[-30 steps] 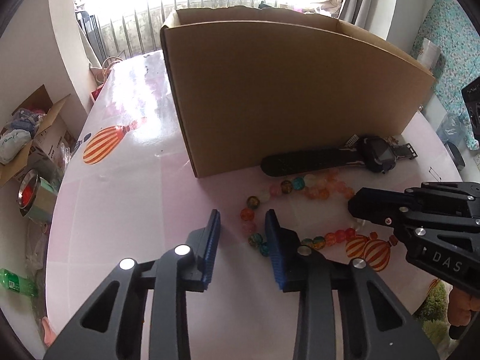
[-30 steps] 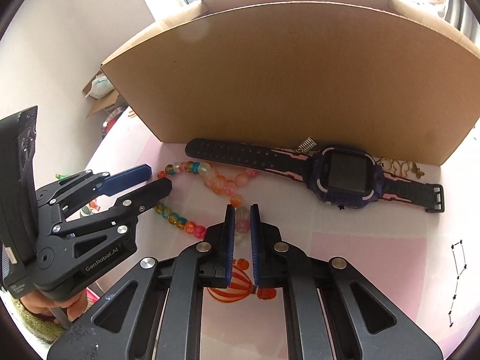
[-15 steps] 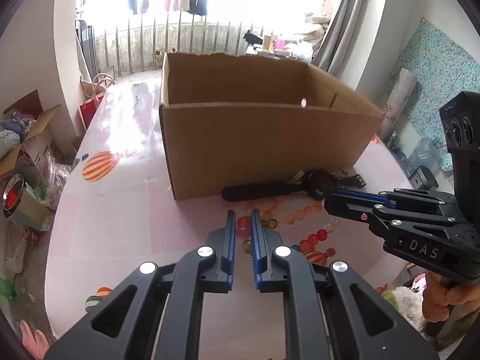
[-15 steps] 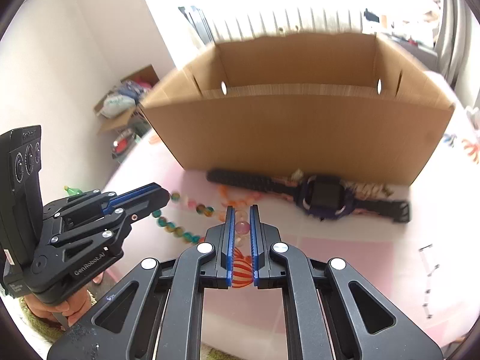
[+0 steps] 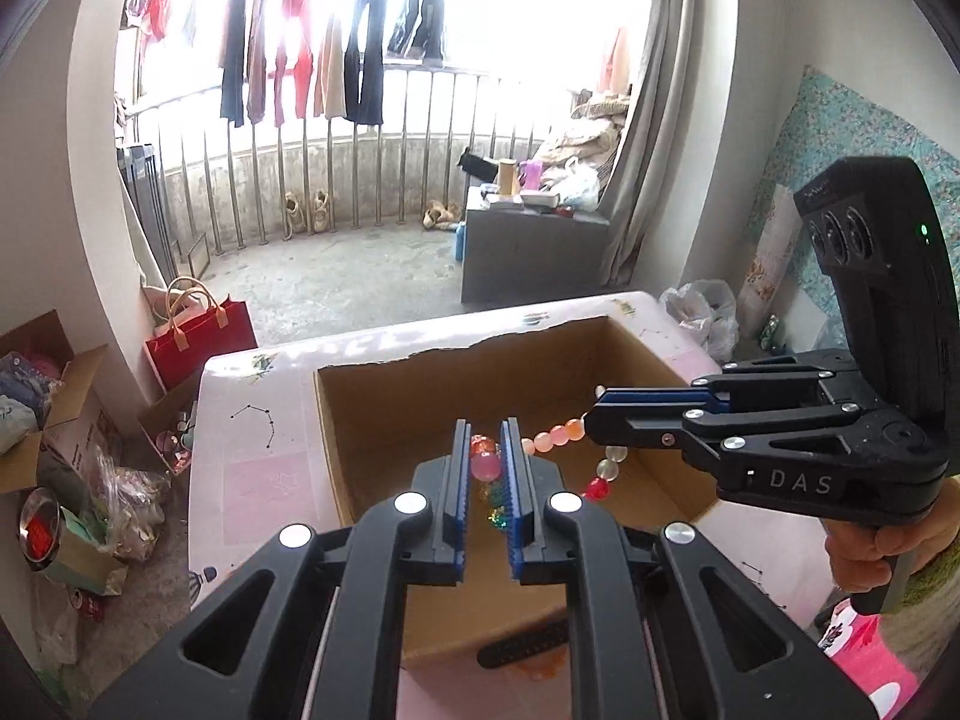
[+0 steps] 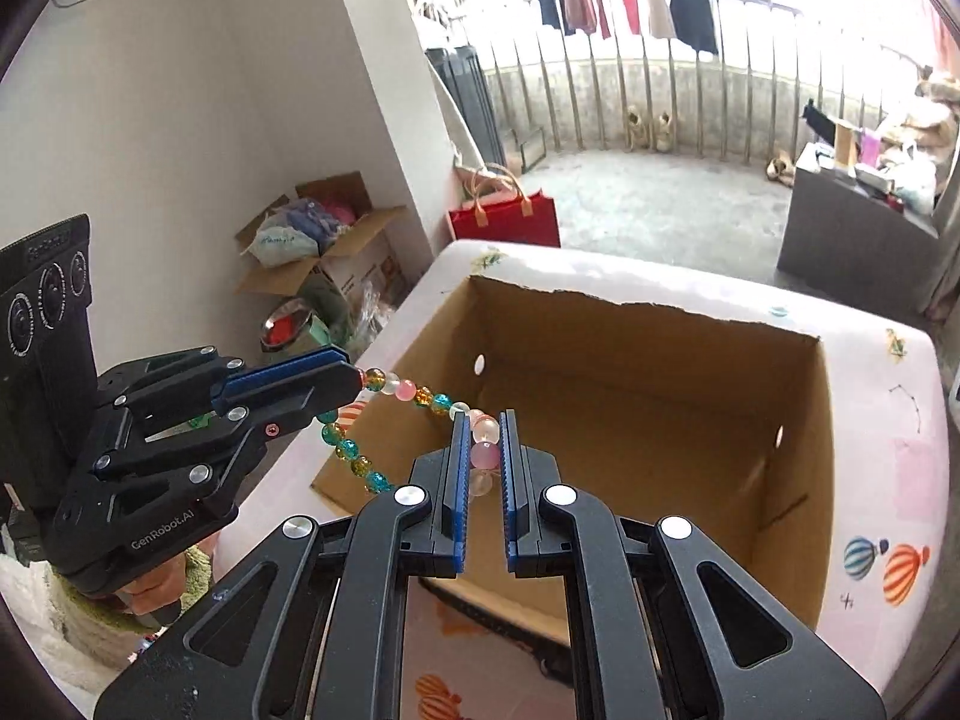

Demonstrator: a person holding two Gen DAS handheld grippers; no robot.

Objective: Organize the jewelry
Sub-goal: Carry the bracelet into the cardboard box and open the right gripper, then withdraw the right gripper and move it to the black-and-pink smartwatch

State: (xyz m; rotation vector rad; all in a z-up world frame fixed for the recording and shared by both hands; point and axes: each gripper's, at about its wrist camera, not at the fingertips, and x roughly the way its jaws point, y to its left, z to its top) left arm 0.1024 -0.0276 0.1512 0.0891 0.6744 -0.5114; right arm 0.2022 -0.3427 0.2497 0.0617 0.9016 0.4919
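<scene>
Plainly: right claw (image 5: 591,420) marked "DAS", left claw (image 6: 360,381) "GenRobot.AI".

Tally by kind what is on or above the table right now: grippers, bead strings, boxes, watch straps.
Grippers: 2, left gripper and right gripper, both clamped on the beads
Bead necklace: 1
Cardboard box: 1
Black watch strap, partly hidden: 1
Total: 5

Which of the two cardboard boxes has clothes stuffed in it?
The cardboard box on the floor by the white wall, flaps open, full of bundled clothes. The big box on the table looks bare inside, though its floor is partly hidden.
</scene>
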